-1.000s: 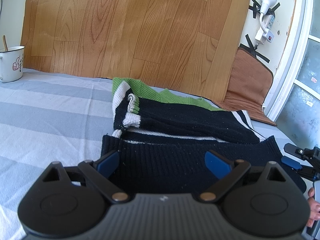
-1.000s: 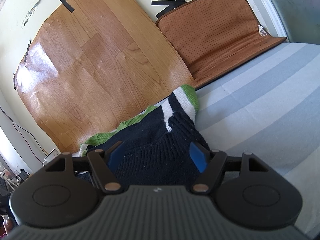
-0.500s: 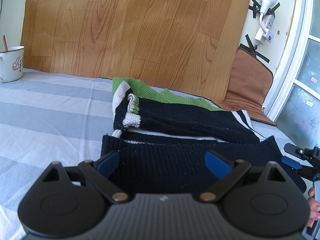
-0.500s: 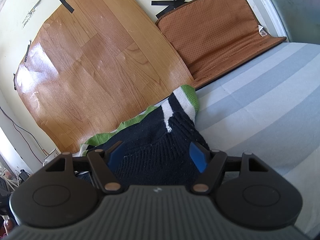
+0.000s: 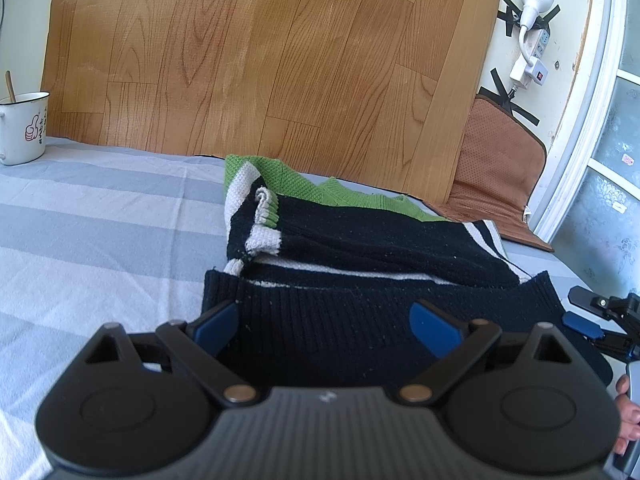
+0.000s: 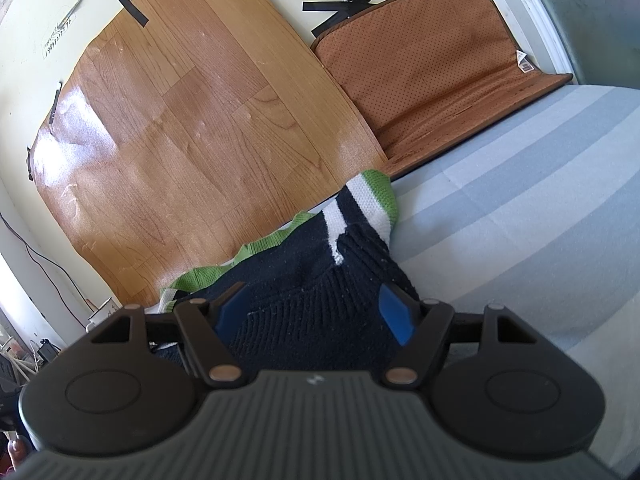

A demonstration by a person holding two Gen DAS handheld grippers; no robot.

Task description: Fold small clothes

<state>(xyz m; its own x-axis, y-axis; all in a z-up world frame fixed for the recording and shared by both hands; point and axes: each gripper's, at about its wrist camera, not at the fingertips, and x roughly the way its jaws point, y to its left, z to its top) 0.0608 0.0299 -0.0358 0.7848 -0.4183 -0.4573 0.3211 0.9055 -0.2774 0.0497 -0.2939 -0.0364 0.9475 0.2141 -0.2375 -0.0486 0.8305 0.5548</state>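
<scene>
left view: mug (image 5: 22,128) | both grippers (image 5: 326,320) (image 6: 310,308) wide over sweater (image 5: 360,248)

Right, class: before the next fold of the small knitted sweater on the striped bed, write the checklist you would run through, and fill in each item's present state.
1. Black, white and green knitted sweater lies on the blue-striped sheet: ok.
2. Left hand-held gripper open, ribbed black hem between its fingers: ok.
3. Right hand-held gripper open over the hem's other end: ok.
4. Fingers already pinching the fabric: not ok.
5. Sleeves tucked in: cannot tell.
6. White enamel mug stands apart from the sweater: ok.
</scene>
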